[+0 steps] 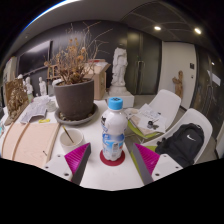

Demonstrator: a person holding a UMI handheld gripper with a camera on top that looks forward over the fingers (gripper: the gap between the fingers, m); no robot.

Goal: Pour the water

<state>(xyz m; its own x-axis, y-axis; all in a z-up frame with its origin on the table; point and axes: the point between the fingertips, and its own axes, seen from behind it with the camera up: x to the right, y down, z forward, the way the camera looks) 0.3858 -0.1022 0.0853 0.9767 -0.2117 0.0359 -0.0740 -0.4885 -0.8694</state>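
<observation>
- The claw (pixel 112 158) is open (pink pads apart).
- A water bottle (pixel 114 130) stands on the table (pixel 170 172) between its fingers.
- A plant pot (pixel 75 98) sits behind.

White table (pixel 105 172), white chairs (pixel 160 108), potted dry plant (pixel 74 88), white statue (pixel 119 66), ceiling spotlights (pixel 157 28)

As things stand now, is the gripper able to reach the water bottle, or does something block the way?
Probably yes. The water bottle stands upright on the white table just ahead of the open gripper, in line with the gap between its fingers. Nothing lies between them; the potted plant stands behind, to one side.
</observation>
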